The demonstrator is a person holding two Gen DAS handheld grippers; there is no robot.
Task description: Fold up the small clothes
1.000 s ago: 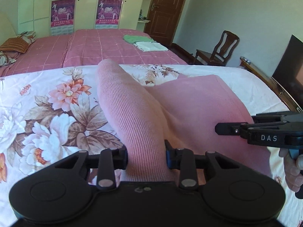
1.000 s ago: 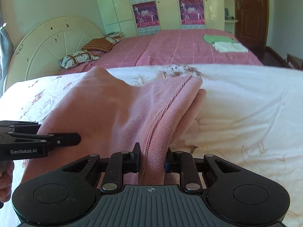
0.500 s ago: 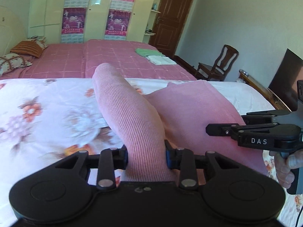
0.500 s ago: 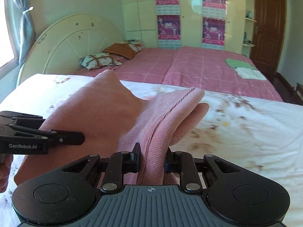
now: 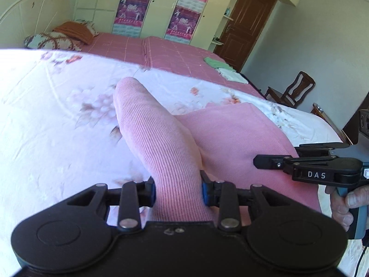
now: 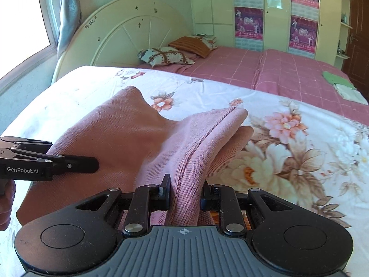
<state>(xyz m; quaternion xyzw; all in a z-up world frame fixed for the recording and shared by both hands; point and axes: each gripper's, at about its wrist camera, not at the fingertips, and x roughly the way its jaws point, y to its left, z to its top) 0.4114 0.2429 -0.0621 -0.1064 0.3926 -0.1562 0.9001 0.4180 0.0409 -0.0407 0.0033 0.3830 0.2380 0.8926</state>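
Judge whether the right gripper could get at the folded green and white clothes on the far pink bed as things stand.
Probably not. The right gripper is shut on the pink garment, so it is occupied, and the green and white clothes lie far off on the pink bed, beyond the floral bedspread.

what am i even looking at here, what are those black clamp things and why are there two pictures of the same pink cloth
No robot arm is involved: a person holds a two-finger clamp tool in each hand, and each tool carries a wide-angle camera looking along its fingers. One picture comes from the left gripper, the other from the right gripper, so you see one moment from two sides. Each camera also catches the other tool from the side. Both grippers are shut on a pink knit garment, each pinching a bunched part of it over a floral bedspread. Behind is a pink checked bed with pillows and two small folded cloths, green and white.
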